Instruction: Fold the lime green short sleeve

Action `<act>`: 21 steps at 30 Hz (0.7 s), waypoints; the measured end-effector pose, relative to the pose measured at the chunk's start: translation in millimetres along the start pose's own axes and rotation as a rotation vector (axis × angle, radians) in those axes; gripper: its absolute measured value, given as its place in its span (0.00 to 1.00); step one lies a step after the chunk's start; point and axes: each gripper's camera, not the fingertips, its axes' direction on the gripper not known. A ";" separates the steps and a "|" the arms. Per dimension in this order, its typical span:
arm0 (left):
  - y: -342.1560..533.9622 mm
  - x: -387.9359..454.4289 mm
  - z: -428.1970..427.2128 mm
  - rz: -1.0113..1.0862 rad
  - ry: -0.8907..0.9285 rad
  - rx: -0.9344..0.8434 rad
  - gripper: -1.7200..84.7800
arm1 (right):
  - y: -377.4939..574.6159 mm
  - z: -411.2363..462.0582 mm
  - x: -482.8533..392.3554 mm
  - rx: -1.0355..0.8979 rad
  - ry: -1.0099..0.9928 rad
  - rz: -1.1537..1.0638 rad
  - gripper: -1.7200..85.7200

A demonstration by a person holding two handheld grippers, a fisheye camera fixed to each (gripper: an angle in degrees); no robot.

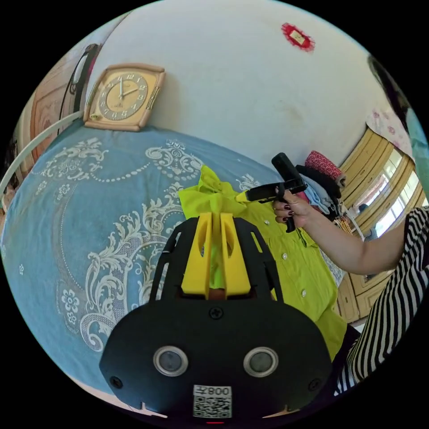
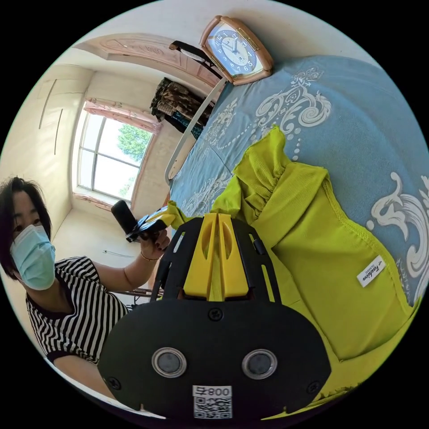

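Observation:
The lime green short sleeve shirt [image 1: 290,259] lies on a blue bedspread [image 1: 89,214], button side up in the left gripper view. My left gripper [image 1: 216,216] is shut on a bunched fold of it near one shoulder. A hand holds my right gripper [image 1: 245,195] close beside it, pinching the same edge. In the right gripper view the shirt [image 2: 321,250] shows its inner side with a white label [image 2: 372,271] and a gathered sleeve. My right gripper [image 2: 217,217] is shut on the cloth, and the left gripper [image 2: 165,217] grips a corner further off.
A framed clock [image 1: 123,96] leans on the white wall at the bed's far edge. A pile of folded clothes [image 1: 324,178] sits beyond the shirt. A person in a striped top [image 2: 76,308] stands at the bedside, with a window [image 2: 111,147] behind.

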 end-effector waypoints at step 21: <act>32.4 19.4 76.1 0.197 0.040 -0.285 0.12 | 56.0 -0.3 -1.7 -0.017 0.288 -0.086 0.05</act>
